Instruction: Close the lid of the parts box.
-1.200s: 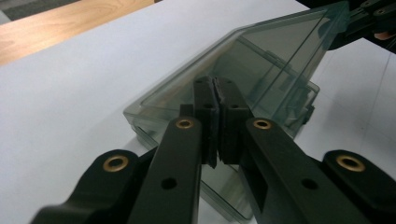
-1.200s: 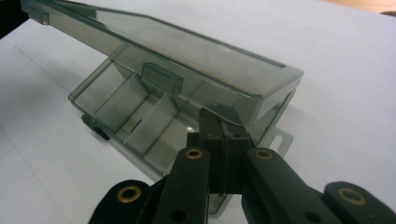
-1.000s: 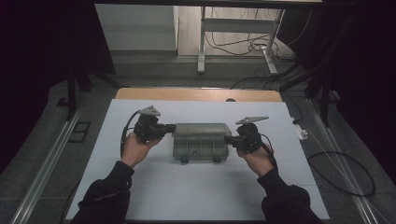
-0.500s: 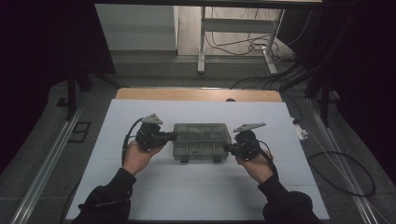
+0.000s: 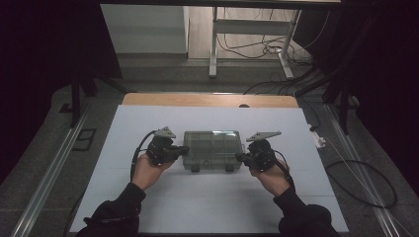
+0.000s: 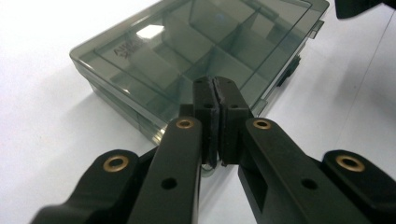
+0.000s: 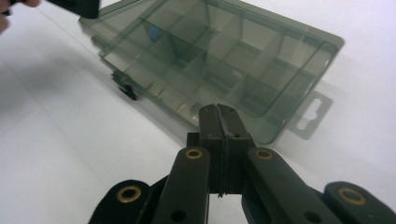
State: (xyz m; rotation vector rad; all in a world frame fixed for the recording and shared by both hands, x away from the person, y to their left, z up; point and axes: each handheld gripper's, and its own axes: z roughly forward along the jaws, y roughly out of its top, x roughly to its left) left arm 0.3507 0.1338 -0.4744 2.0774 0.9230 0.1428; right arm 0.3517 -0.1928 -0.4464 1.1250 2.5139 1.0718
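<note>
Jaws of the left hand-held gripper were pressed together with nothing between them, their tips at the near left edge of the smoke-grey translucent plastic compartment box; the right hand-held gripper was likewise closed on nothing, its tips just short of the box's right end, beside the clear hanging tab; both flanked the box, one at each short side, without gripping it; the box lay flat near the middle of the white bench, lid down and, as far as could be judged, the two dark latches on its front edge not undone; a small blue item sat in one compartment; opening or moving the box seemingly remained wholly ahead.
</note>
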